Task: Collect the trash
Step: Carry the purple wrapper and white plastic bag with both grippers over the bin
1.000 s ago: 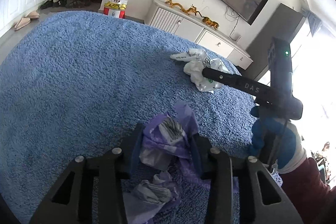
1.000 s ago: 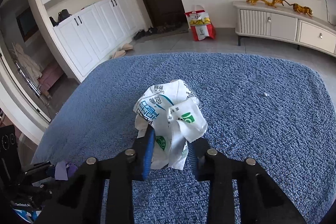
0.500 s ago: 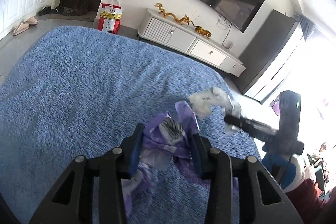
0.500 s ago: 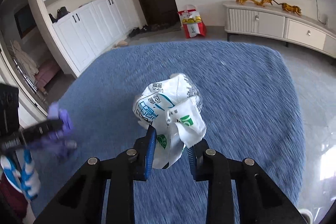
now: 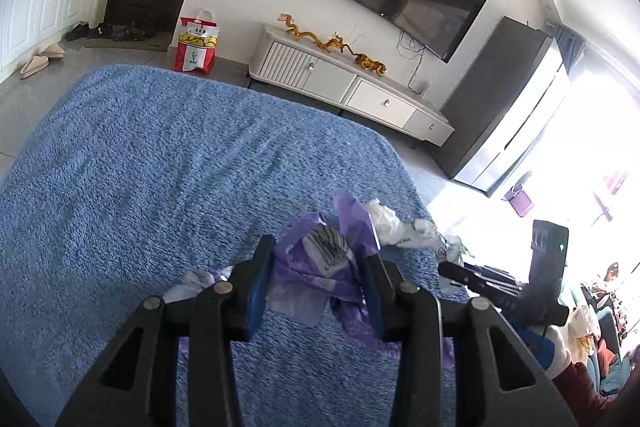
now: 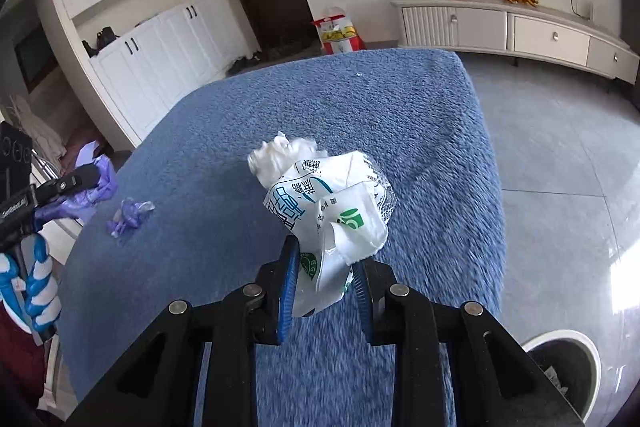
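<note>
My left gripper [image 5: 316, 267] is shut on a crumpled purple plastic bag [image 5: 320, 263] and holds it above the blue carpeted surface [image 5: 160, 167]. My right gripper [image 6: 326, 267] is shut on a crumpled white plastic bag with blue and green print [image 6: 324, 199], also lifted off the carpet. The white bag shows in the left wrist view [image 5: 404, 227], and the purple bag in the right wrist view [image 6: 96, 179]. A small purple scrap [image 6: 130, 215] lies on the carpet at the left.
A round dark bin with a white rim [image 6: 568, 371] stands on the grey floor at the lower right. A white TV cabinet [image 5: 344, 87] and a red paper bag [image 5: 196, 47] stand beyond the carpet. The carpet's right edge [image 6: 488, 155] drops to tiled floor.
Both grippers have lifted with their bags and swung to the right. The right gripper now sits near the carpet's right edge, with the bin in view. A purple scrap stays on the carpet.
</note>
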Action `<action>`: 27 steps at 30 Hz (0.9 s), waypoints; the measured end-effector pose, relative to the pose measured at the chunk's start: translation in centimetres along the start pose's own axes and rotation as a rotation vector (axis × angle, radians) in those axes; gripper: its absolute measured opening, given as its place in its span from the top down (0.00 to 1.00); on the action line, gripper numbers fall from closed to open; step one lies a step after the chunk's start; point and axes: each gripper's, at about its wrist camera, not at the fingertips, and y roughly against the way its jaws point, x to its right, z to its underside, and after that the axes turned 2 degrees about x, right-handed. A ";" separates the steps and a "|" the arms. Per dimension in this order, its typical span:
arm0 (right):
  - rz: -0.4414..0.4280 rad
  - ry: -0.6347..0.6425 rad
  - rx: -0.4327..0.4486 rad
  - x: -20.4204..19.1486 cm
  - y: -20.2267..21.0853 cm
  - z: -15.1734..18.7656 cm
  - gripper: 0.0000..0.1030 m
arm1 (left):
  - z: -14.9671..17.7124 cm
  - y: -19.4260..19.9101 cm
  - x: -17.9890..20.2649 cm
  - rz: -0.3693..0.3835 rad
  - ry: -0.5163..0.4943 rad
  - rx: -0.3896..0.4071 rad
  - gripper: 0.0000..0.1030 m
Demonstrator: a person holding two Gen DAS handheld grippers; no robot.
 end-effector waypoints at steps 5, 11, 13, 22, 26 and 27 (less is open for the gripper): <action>-0.038 -0.004 0.035 -0.5 2.4 0.9 0.76 | -0.3 1.5 1.3 0.013 0.002 0.015 0.62; -0.084 0.004 0.087 -1.4 5.2 1.6 0.77 | -0.8 3.7 2.5 0.033 0.017 0.033 0.62; -0.089 0.012 0.103 -1.7 6.1 1.7 0.77 | -1.0 4.4 2.6 0.042 0.029 0.037 0.62; -0.092 0.034 0.176 -1.9 10.0 2.6 0.77 | -1.3 7.1 4.0 0.040 0.040 0.054 0.62; -0.072 0.011 0.202 -0.2 12.0 3.6 0.77 | -0.8 6.9 6.4 0.055 -0.003 0.034 0.62; -0.064 0.005 0.207 0.3 12.4 3.9 0.77 | -0.7 6.7 7.0 0.061 -0.013 0.027 0.62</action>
